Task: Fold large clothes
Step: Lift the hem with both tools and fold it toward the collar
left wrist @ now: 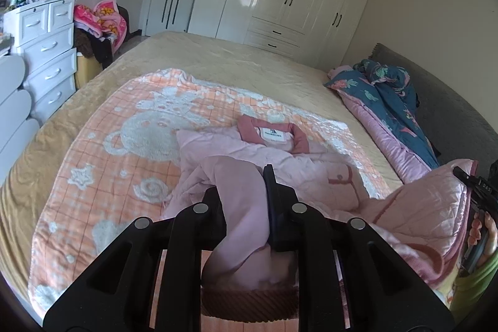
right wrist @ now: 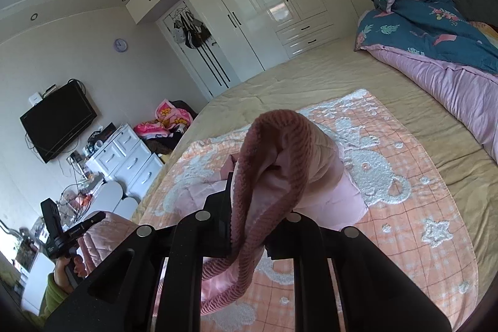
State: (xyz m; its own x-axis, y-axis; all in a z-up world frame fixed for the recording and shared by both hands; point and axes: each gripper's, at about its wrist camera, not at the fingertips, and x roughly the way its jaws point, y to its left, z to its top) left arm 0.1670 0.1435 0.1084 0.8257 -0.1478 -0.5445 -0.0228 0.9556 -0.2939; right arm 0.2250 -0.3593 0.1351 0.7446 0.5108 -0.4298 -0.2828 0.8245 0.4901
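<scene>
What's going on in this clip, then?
A person is folding a pink padded garment on a peach bear-pattern blanket spread over the bed. The left claw is clamped on pink fabric of the garment, lifted above the rest, which lies rumpled with its collar facing up. The right claw grips the garment's ribbed band, held raised.

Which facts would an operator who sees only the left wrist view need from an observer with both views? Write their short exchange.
Operator: What is the right tool gripping?
Observer: The right tool is shut on a pink ribbed band, which loops up above the blanket.
Operator: What else hangs on the wall with the television?
Observer: A round clock, higher up than the television and nearer the door.
</scene>
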